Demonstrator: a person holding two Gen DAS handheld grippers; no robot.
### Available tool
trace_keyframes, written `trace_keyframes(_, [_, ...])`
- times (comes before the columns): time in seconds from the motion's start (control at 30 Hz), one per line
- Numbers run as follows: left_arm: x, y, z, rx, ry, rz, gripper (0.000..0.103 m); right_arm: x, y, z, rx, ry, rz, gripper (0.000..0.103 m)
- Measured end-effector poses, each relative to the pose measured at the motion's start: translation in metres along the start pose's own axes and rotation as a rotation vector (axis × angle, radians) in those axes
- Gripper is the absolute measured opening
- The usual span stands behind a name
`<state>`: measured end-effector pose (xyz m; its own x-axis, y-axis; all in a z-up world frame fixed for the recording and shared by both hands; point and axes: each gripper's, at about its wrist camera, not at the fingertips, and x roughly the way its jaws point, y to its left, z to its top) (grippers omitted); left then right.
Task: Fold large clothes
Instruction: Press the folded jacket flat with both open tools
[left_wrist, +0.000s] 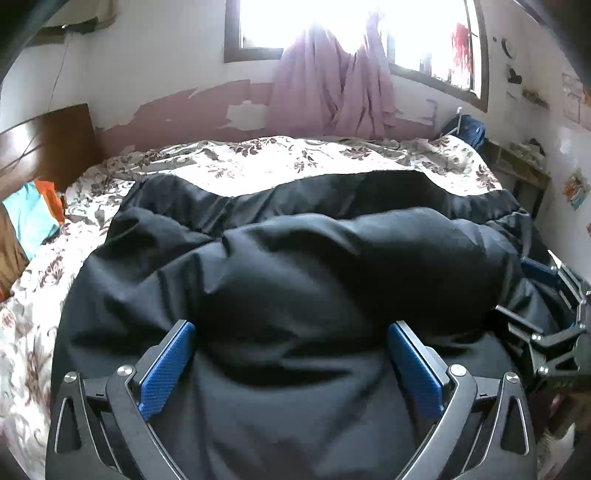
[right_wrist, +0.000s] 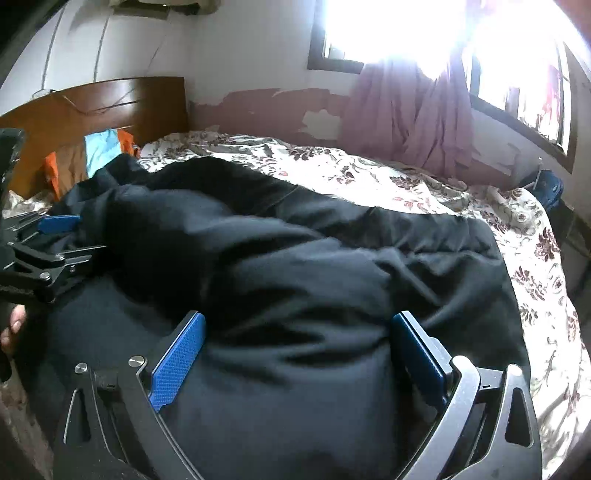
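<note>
A large black padded garment (left_wrist: 295, 258) lies bunched across the floral bed, with a thick fold humped up in its middle. My left gripper (left_wrist: 291, 328) is open, its blue pads (left_wrist: 170, 365) spread wide over the near part of the garment, and black cloth fills the gap between them. My right gripper (right_wrist: 298, 319) is likewise open over the same garment (right_wrist: 295, 240), further to the right. Each one shows in the other's view: the right gripper (left_wrist: 517, 295) at the right edge, the left gripper (right_wrist: 85, 236) at the left edge, both low over the cloth.
The floral bedspread (left_wrist: 258, 162) covers the bed beyond the garment. A wooden headboard (right_wrist: 92, 107) stands at the left with orange and turquoise clothes (right_wrist: 99, 147) by it. Purple curtains (left_wrist: 332, 92) hang under a bright window. A shelf (left_wrist: 524, 166) stands at the right, and a hand (right_wrist: 13, 325) shows at the left edge.
</note>
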<state>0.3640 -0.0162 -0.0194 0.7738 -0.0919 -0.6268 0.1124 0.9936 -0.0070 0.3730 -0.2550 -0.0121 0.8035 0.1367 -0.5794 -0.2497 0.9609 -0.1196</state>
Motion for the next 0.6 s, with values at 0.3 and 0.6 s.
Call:
trace_keyframes(0.3, [0.035,0.025,0.027,-0.039,0.034,0.036,0.103,0.038,-0.027,0.02,0.119,0.074,-0.01,0.099])
trace_keyframes(0.6, [0.062,0.037,0.042,-0.044,0.077,0.059,0.103,0.085,-0.052,0.021,0.213,0.176,0.031,0.101])
